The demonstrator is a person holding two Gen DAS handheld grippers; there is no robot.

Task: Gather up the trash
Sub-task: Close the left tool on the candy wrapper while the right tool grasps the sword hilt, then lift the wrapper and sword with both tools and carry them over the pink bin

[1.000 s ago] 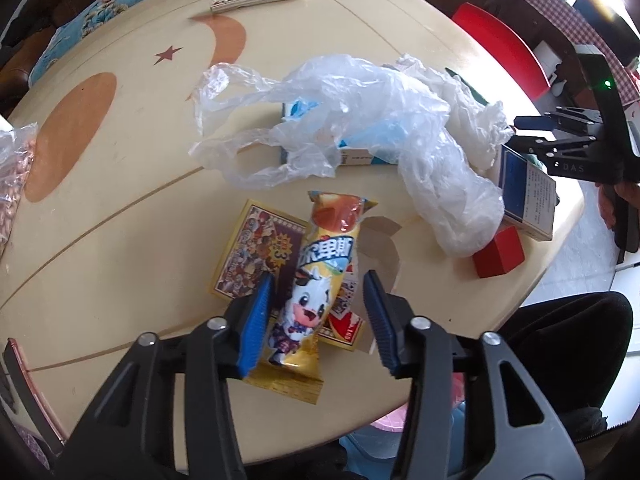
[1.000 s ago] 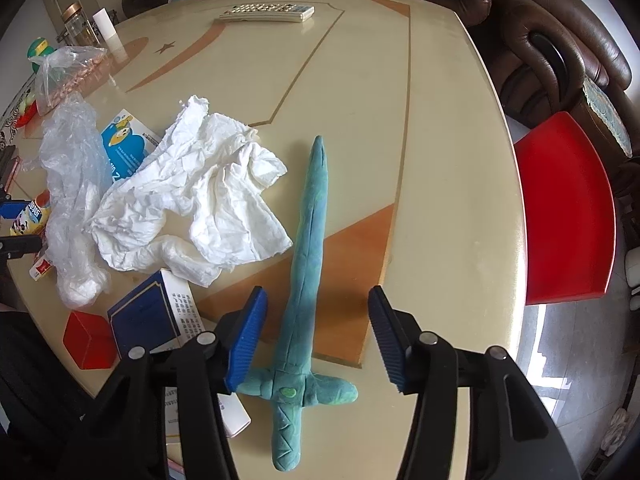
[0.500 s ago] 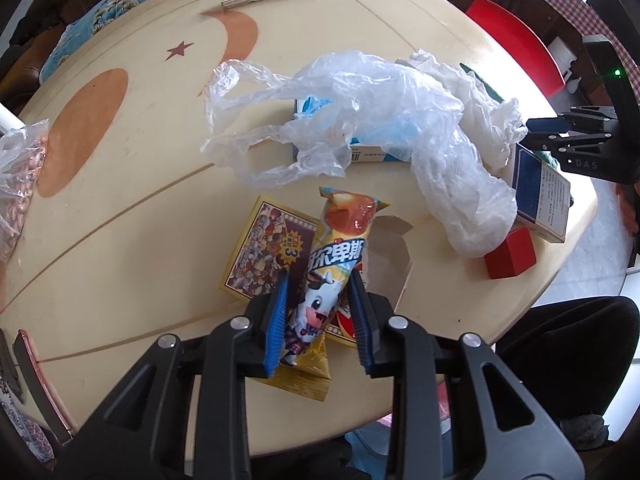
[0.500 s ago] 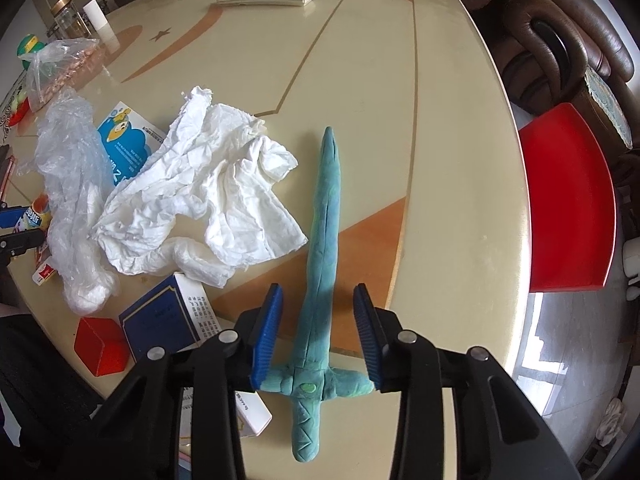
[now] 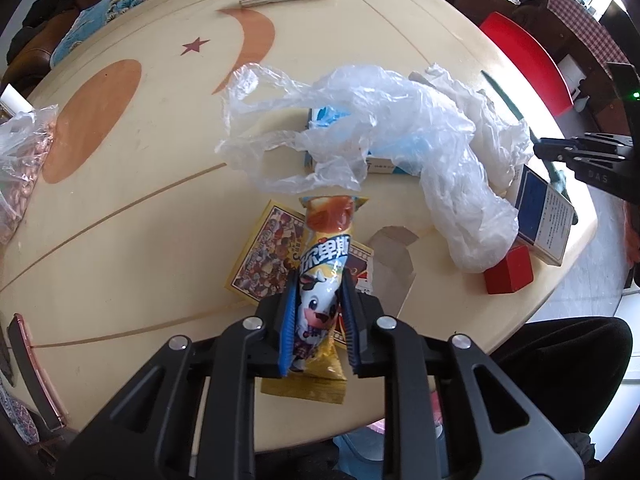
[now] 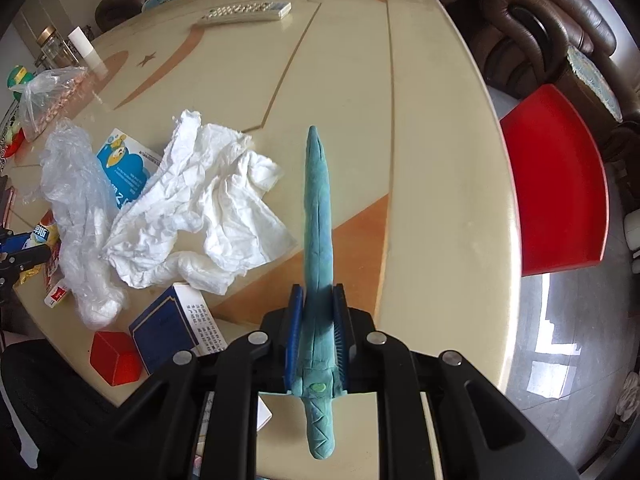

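Both tools are clenched on something at the near edge of the round cream desk (image 5: 140, 208). The left tool (image 5: 318, 320) pinches the lower half of a yellow cone-shaped ice-cream wrapper printed with a cartoon cow (image 5: 324, 276), low in the centre of the left view; the wrapper lies on a flat yellow printed card (image 5: 264, 256). The right tool (image 6: 316, 336) grips a long teal clay-like toy sword (image 6: 318, 232) just above its crossguard, the blade pointing away up the middle of the right view.

To my eye the step in hand is lifting these two pieces off the desk. The wrapper looks thin and crinkly, so I would lift it straight up and slowly, or the card under it may drag along. The sword looks soft; squeezing harder could dent it, and its long blade may droop, so a level lift seems wise.

More rubbish waits: a crumpled clear plastic bag (image 5: 400, 128) draped over a blue-and-white carton (image 6: 124, 172) in the upper middle of the left view, and a crumpled white paper sheet (image 6: 208, 208) left of centre in the right view. A dark blue box (image 6: 172, 332) and a small red block (image 6: 114, 358) sit at the lower left there. No bin is clearly in view, so I cannot say where these should go.
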